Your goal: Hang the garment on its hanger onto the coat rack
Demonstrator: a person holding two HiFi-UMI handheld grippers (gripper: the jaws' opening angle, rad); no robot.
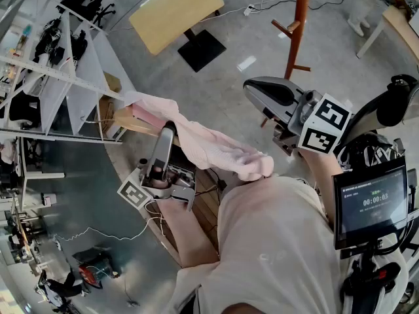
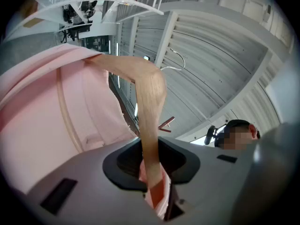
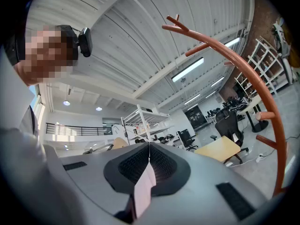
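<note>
A pink garment [image 1: 209, 146] hangs draped over a light wooden hanger [image 2: 151, 93]. My left gripper [image 1: 167, 133] is shut on one arm of that hanger, low at the left. In the left gripper view the wooden arm runs up from between the jaws of the left gripper [image 2: 151, 161], the pink cloth [image 2: 56, 116] fills the left side, and the wire hook [image 2: 176, 62] curls at the top. My right gripper [image 1: 252, 87] is shut with nothing in it, raised at the right, apart from the garment. The orange-brown coat rack [image 1: 298, 25] stands beyond it. The rack [image 3: 262, 93] and its pegs arch over the right gripper [image 3: 149, 161].
A yellow table [image 1: 173, 12] on a black base stands at the far side. White shelving [image 1: 65, 77] lines the left. A wooden tabletop [image 1: 206, 208] lies below the left gripper. A small screen [image 1: 370, 205] sits at the right, and cables trail on the floor.
</note>
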